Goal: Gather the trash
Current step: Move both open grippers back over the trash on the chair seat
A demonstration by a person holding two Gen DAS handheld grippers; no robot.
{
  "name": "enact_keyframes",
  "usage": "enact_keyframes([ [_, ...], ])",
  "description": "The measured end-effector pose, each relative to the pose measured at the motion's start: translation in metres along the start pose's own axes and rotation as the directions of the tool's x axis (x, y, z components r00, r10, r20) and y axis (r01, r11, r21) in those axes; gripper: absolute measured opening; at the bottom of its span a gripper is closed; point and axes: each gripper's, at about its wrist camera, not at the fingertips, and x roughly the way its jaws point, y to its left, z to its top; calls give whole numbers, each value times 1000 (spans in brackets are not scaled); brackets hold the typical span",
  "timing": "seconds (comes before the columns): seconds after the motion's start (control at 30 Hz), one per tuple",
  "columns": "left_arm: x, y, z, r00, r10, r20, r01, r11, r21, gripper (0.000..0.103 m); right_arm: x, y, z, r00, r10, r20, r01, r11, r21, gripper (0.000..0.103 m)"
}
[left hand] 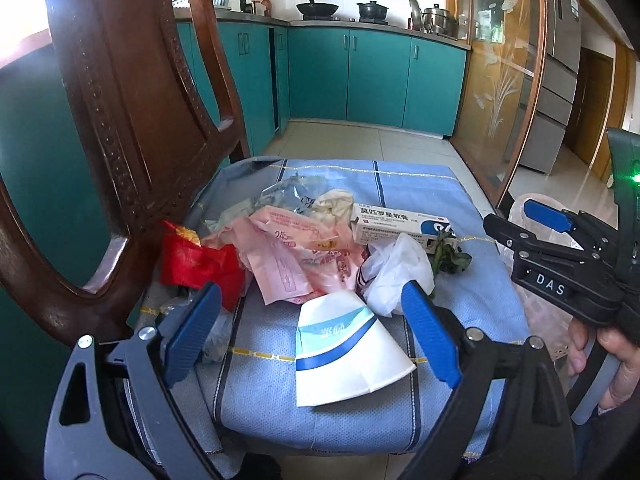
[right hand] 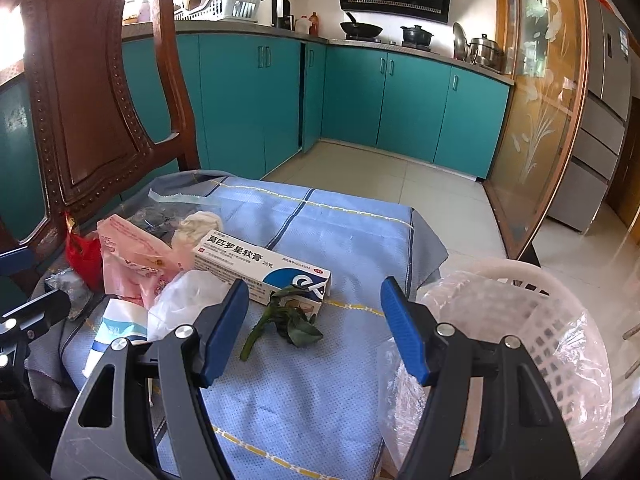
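A pile of trash lies on a blue cloth point(right hand: 352, 240) over a chair seat. It holds a flattened paper cup point(left hand: 344, 360), a white plastic bag point(left hand: 396, 272), a pink wrapper point(left hand: 288, 256), a red wrapper point(left hand: 192, 260), a medicine box point(right hand: 260, 268) and a wilted green leaf point(right hand: 288, 324). My left gripper point(left hand: 312, 332) is open wide, its pads on either side of the cup without touching it. My right gripper point(right hand: 314, 330) is open just above the cloth, with the leaf lying between its fingers, untouched.
A white plastic basket point(right hand: 540, 320) lined with a clear bag stands at the seat's right edge. The carved wooden chair back point(left hand: 132, 120) rises on the left. A crumpled tissue point(right hand: 198, 224) lies behind the box. Teal kitchen cabinets point(right hand: 412, 100) and tiled floor lie beyond.
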Motion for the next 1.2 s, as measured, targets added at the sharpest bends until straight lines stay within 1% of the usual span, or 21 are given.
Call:
enact_keyframes([
  [0.27,4,7,-5,1000,9,-18,-10,1000,-12,92,3,-5,-1,1000,9,-23,-9,1000,25,67],
  [0.9,13,9,-14,998,14,-59,-15,1000,-21,92,9,-4,-5,999,4,-47,-4,1000,12,68],
  [1.2,14,11,-16,998,17,-65,-18,1000,-22,92,10,-4,-7,999,1,-54,-1,1000,10,69],
])
